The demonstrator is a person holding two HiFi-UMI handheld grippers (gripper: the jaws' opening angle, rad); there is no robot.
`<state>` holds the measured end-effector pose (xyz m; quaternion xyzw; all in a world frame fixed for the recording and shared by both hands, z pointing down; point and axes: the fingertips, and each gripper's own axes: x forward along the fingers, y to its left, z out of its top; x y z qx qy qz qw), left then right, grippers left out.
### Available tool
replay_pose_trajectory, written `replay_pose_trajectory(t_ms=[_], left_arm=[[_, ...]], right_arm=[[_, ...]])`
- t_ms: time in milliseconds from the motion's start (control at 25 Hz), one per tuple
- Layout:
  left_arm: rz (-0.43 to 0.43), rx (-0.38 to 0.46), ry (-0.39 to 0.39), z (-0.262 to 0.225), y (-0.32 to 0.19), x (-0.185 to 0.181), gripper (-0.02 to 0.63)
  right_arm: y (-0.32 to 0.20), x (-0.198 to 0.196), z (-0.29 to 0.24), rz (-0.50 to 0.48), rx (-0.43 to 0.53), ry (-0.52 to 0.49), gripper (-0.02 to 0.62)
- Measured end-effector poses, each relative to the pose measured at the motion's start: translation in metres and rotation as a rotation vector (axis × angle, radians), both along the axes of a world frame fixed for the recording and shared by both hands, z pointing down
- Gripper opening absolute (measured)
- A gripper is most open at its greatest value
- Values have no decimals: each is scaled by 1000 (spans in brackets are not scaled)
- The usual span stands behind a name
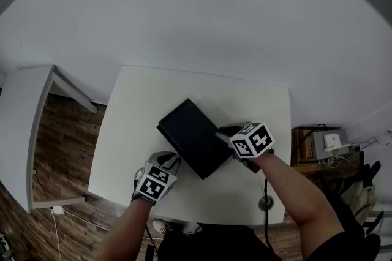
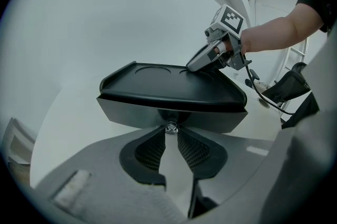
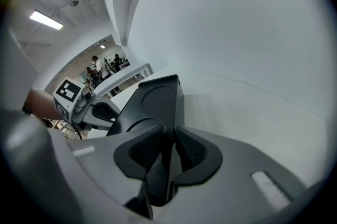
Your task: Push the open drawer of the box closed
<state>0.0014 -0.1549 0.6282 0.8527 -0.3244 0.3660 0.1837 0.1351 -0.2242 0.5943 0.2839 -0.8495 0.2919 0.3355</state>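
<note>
Step in hand: the closing push on the drawer, with both tools set. We read the head view from left to right.

At the box's 7 o'clock, the left gripper (image 1: 170, 162) meets the near end of the box (image 1: 193, 137), which lies slantwise at the middle of the white table (image 1: 184, 85). In the left gripper view its tongs are drawn nearly together, with the tips on either side of the small silver knob (image 2: 170, 127) at the centre of the grey drawer front (image 2: 126, 112). We judge them pinched on that knob. The drawer front sits just under the black lid; we cannot tell how far it stands out.

At the box's 3 o'clock, the right gripper (image 1: 223, 134) bears on the box's long side. In the right gripper view its tongs stand partly apart with the box's edge between the pads and the pads on it. We read this as a clamp that braces the box.

Next move, as we judge it: drive the left gripper along the drawer's travel, toward 1 o'clock in the head view, while the right gripper holds the box against sliding. The push must stay in line with the drawer. An off-axis push may jam it or swing the box about the right clamp. The stroke ends when the front seats flush.
</note>
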Motion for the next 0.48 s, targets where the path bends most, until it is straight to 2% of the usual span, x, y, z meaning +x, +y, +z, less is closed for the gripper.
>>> replay_pose_trajectory(t_ms=[480], left_arm=[[14,-4,9,0,-5,6,78]], right_arm=[[0,0,0,-3,-2,-1,81]])
